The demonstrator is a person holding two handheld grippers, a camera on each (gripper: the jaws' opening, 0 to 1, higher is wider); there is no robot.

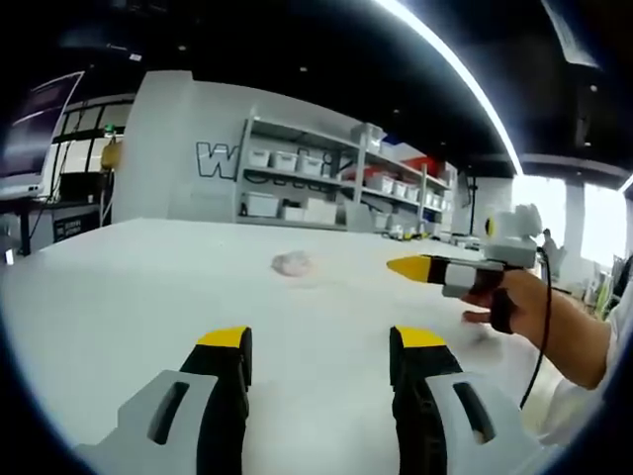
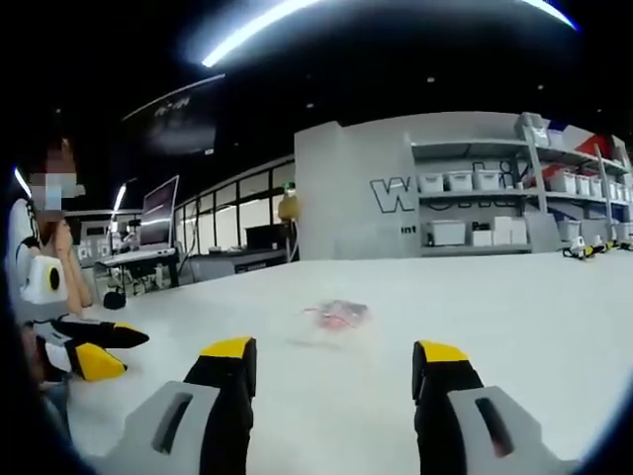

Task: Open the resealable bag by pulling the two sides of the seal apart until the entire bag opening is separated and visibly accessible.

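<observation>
The white table [image 1: 148, 297] carries one thing, the resealable bag [image 1: 293, 262], lying small and crumpled well out from its near edge, free on every side for a pull from both ends; left gripper [image 1: 321, 356] and right gripper [image 2: 334, 368] both hover short of the bag, jaws spread wide, empty; seal untouched.

Left gripper view: low over the white table [image 1: 148, 307], facing the shelves [image 1: 336, 183], the bag [image 1: 293, 262] some way ahead.
Right gripper view: low over the table, facing the shelves, bag ahead.
Shared: table, bag, shelves.
</observation>
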